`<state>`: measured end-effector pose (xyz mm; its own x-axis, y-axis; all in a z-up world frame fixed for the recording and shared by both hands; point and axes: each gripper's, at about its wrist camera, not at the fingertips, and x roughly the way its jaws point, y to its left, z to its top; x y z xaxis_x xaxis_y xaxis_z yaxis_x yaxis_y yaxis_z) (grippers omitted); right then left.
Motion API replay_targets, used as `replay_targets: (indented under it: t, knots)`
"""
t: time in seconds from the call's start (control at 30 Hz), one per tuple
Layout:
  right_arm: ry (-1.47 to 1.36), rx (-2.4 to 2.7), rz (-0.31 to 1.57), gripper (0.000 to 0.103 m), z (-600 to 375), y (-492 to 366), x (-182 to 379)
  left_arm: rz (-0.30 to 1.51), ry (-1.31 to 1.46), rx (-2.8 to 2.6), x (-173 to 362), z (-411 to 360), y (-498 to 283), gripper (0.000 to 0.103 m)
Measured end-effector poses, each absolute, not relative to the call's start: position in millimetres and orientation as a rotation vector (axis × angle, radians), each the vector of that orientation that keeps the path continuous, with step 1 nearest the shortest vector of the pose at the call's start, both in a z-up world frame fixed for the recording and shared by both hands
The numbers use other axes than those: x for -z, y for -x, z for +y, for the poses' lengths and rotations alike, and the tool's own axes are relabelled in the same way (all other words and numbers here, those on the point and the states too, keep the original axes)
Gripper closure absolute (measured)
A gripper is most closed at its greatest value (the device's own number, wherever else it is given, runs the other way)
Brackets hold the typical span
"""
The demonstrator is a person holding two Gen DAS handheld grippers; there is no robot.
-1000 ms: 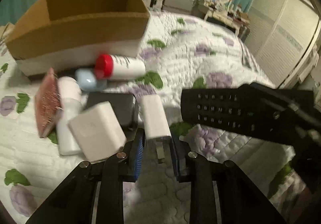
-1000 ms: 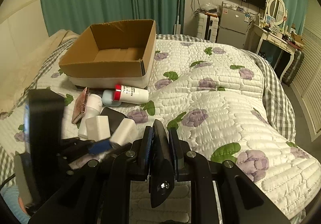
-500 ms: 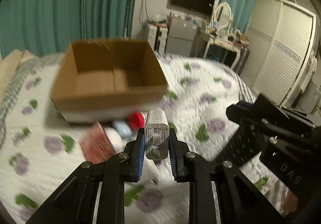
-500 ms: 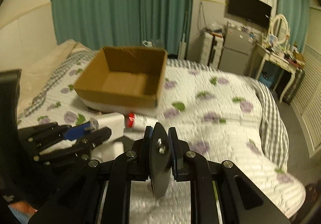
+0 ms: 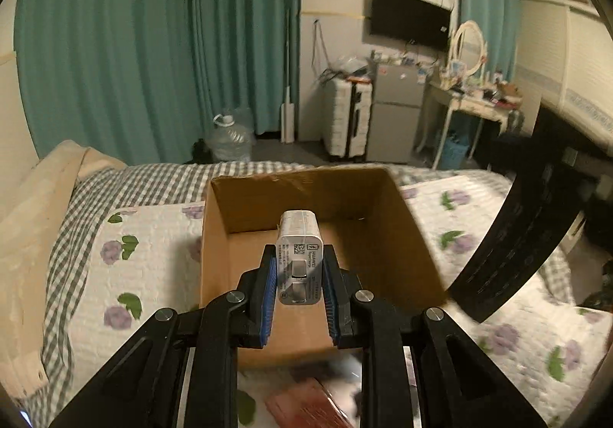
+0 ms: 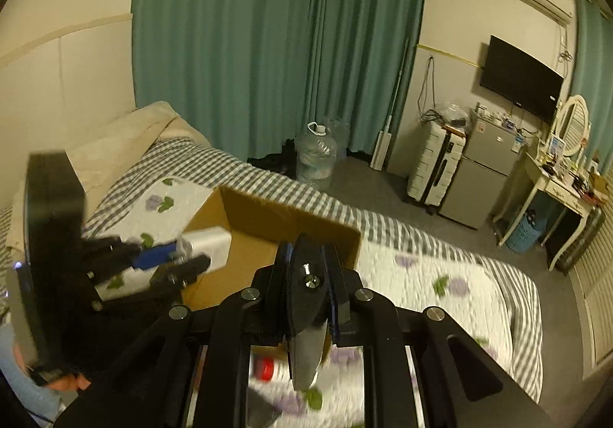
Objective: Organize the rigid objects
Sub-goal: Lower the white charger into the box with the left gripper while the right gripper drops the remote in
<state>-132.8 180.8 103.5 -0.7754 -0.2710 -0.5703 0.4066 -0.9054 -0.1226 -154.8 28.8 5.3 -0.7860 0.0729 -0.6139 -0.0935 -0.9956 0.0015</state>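
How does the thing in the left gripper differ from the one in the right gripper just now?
The charger in the left gripper is white, short and blocky; the remote in the right gripper is black, long and thin. The charger points into the cardboard box; the remote is held edge-on, hanging below the jaws. Both are clamped and lifted off the bed.

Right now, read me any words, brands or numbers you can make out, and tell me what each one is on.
"HUAWEI": on the white charger held in the left tongs.
The charger's finer print and square code are too small to read.
Nothing else legible; the cardboard box shows no print.
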Motion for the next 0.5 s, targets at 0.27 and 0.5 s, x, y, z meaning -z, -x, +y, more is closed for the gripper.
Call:
replay_targets:
  t: [0.27, 0.5]
  knots:
    - [-0.923, 2.575, 0.391, 0.088, 155.7, 192.2, -58.9, 0.085, 1.075, -2.899, 39.5, 17.3, 190.7, 0.063]
    - [-1.041, 2.534, 0.412, 0.088, 152.5, 218.1, -21.1, 0.04, 1.004, -2.94, 37.0, 3.5, 191.0, 0.04]
